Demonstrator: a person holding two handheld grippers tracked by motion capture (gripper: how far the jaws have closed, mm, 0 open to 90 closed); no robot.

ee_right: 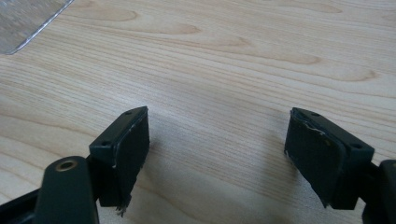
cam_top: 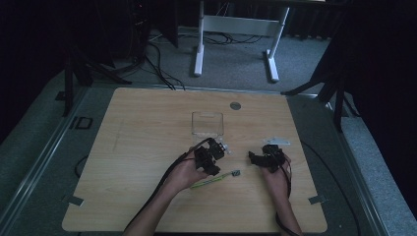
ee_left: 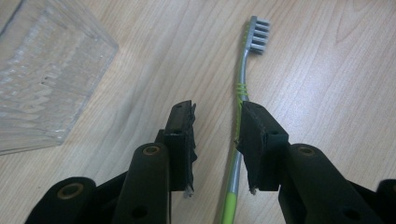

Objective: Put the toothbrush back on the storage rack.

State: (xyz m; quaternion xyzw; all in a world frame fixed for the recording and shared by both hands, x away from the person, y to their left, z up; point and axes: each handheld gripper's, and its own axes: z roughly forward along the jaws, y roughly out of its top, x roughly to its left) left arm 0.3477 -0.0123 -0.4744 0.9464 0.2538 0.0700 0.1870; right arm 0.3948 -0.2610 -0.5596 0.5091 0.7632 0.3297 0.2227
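A toothbrush (ee_left: 246, 70) with a grey-and-green handle and grey bristles lies flat on the wooden table (cam_top: 147, 147). In the left gripper view its handle runs up between the jaws, close against the right-hand one, and the head points away. My left gripper (ee_left: 217, 112) is open just above it, not closed on the handle. In the high view the toothbrush (cam_top: 216, 178) lies below and right of the left gripper (cam_top: 211, 155). My right gripper (cam_top: 265, 158) hovers to the right. In its own view the right gripper (ee_right: 219, 116) is wide open over bare wood.
A clear ribbed plastic container (cam_top: 207, 124) stands behind the grippers; it also appears as the container (ee_left: 42, 79) at upper left and as a container corner (ee_right: 28, 18). A small clear piece (cam_top: 275, 141) lies near the right gripper. A grey disc (cam_top: 235, 105) is set in the tabletop.
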